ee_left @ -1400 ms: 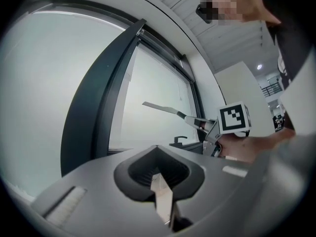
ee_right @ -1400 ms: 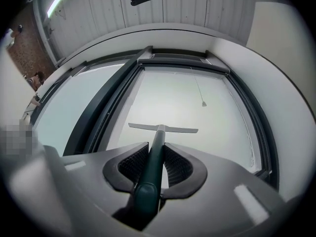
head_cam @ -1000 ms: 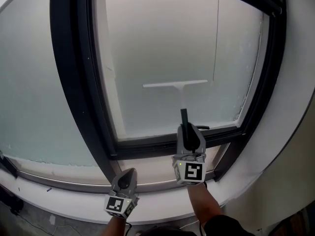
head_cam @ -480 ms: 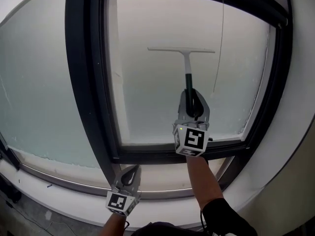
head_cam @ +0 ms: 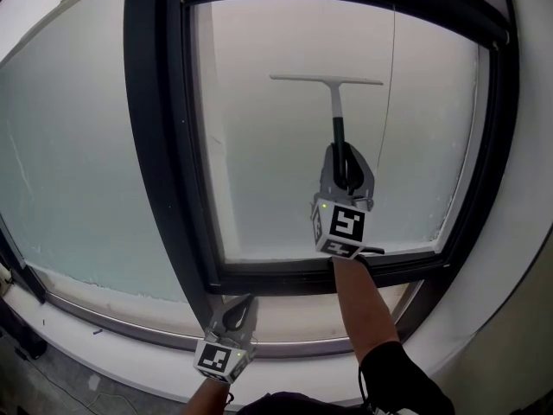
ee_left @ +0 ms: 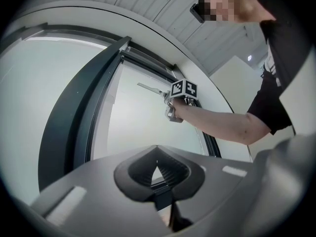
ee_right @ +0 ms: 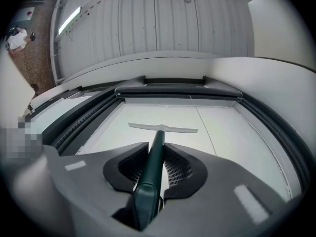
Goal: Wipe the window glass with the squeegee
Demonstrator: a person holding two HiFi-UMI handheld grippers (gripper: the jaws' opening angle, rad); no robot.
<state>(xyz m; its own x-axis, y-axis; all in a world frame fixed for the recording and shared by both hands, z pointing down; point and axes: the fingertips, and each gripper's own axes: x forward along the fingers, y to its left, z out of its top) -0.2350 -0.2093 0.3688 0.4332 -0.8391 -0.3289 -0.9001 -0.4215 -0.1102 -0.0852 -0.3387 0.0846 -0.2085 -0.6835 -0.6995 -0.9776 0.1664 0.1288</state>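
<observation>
Frosted window glass (head_cam: 276, 171) in a dark frame (head_cam: 155, 145) fills my view. My squeegee (head_cam: 328, 81) sits blade-flat on the pane, upper centre. My right gripper (head_cam: 345, 156) clamps its green handle (ee_right: 148, 186). My left gripper (head_cam: 239, 305), jaws together and holding nothing, hangs at bottom centre.

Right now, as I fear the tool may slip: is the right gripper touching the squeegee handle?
Touching. The right gripper view shows the right gripper with both jaws pressed against the dark green squeegee handle, no gap on either side.
</observation>
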